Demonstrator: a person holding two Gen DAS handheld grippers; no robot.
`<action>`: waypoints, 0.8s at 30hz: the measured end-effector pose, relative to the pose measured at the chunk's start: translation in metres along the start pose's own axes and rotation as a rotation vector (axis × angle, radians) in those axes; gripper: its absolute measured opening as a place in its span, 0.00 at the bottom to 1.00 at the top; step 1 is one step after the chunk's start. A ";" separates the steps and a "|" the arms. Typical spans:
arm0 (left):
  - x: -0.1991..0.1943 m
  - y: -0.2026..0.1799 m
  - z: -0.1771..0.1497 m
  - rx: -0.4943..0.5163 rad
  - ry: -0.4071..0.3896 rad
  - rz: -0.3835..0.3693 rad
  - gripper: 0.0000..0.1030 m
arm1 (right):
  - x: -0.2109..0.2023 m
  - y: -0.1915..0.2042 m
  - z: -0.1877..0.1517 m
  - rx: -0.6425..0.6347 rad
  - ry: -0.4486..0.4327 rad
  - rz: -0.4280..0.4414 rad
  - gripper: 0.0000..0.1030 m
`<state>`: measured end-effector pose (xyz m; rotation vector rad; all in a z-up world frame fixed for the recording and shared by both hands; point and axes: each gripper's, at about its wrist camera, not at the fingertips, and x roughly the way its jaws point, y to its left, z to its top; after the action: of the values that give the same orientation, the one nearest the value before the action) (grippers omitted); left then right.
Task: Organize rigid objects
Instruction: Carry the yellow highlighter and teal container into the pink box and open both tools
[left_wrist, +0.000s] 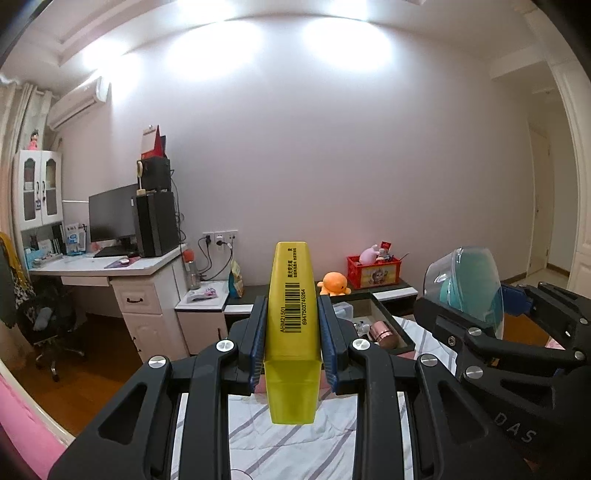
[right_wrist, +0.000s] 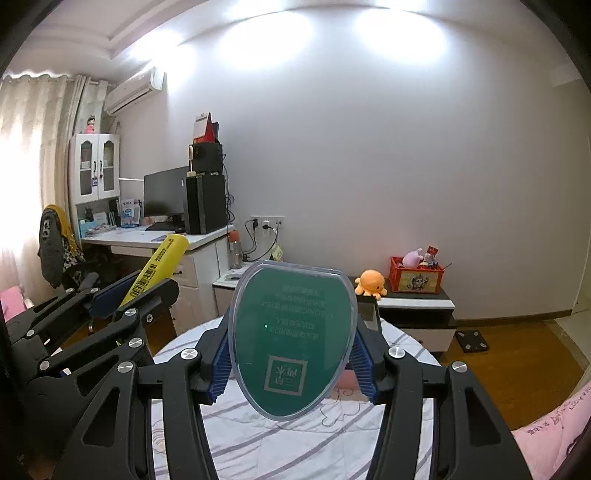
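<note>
My left gripper (left_wrist: 291, 314) is shut on a yellow highlighter pen (left_wrist: 291, 321) with a barcode, held up in the air and pointing forward. My right gripper (right_wrist: 291, 343) is shut on a clear oval plastic case with a green insert (right_wrist: 291, 339), gripped by its sides. In the left wrist view the right gripper and its oval case (left_wrist: 472, 288) sit at the right. The right wrist view shows the left gripper with the yellow pen (right_wrist: 159, 266) at the left. An open dark box (left_wrist: 373, 317) holding a rose-gold cylinder (left_wrist: 384, 334) lies on the bed ahead.
A striped white bedsheet (right_wrist: 280, 446) lies below both grippers. Beyond are a low cabinet (right_wrist: 413, 302) with an orange plush (right_wrist: 371, 282) and a red crate (right_wrist: 415, 275), a white desk (left_wrist: 107, 267) with monitor and computer tower, and an office chair (left_wrist: 44, 325).
</note>
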<state>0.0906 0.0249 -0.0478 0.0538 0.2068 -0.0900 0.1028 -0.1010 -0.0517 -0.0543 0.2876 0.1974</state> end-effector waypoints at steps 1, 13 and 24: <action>0.000 0.000 0.000 0.002 -0.003 0.003 0.26 | -0.001 0.000 0.001 0.002 -0.006 0.003 0.55; 0.019 -0.009 -0.001 0.037 0.020 0.015 0.26 | 0.012 -0.005 -0.002 0.018 0.014 0.003 0.55; 0.123 -0.020 -0.003 0.090 0.111 -0.019 0.26 | 0.098 -0.034 0.003 0.025 0.098 -0.018 0.55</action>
<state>0.2084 -0.0049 -0.0770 0.1468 0.3140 -0.1156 0.2031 -0.1161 -0.0758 -0.0419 0.3868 0.1739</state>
